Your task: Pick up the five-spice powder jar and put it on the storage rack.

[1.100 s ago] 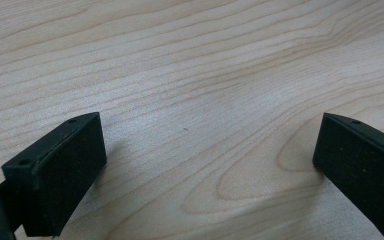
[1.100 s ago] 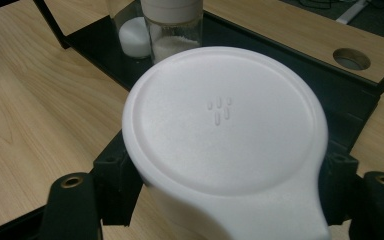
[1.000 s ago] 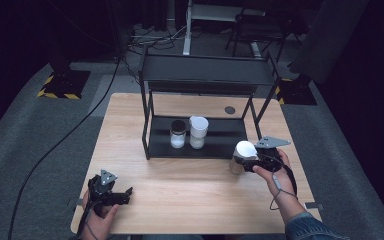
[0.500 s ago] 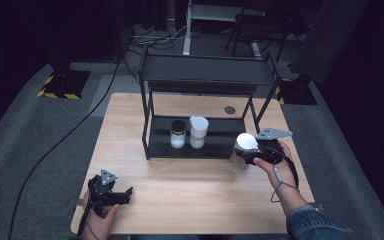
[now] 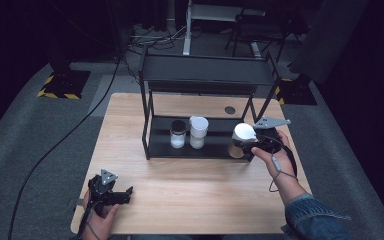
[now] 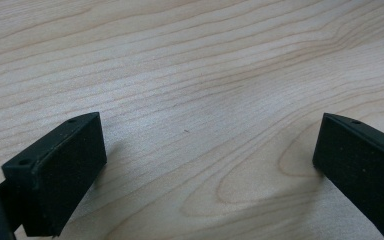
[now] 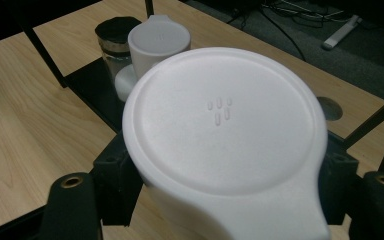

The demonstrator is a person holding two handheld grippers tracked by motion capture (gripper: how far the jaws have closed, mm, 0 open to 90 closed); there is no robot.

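right gripper (image 5: 247,142) clamping round white lidded plastic container (image 5: 243,132), right of centre; left gripper (image 5: 125,192) resting gaping, lower left, on light wooden table (image 5: 205,190)

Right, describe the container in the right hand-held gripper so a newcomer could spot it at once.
Start at the black two-level rack at the back of the wooden table. At the right end of its lower shelf, the right hand-held gripper holds a white lidded container by its sides. Unlike the other white container and the dark-lidded jar standing mid-shelf, it is the one gripped.
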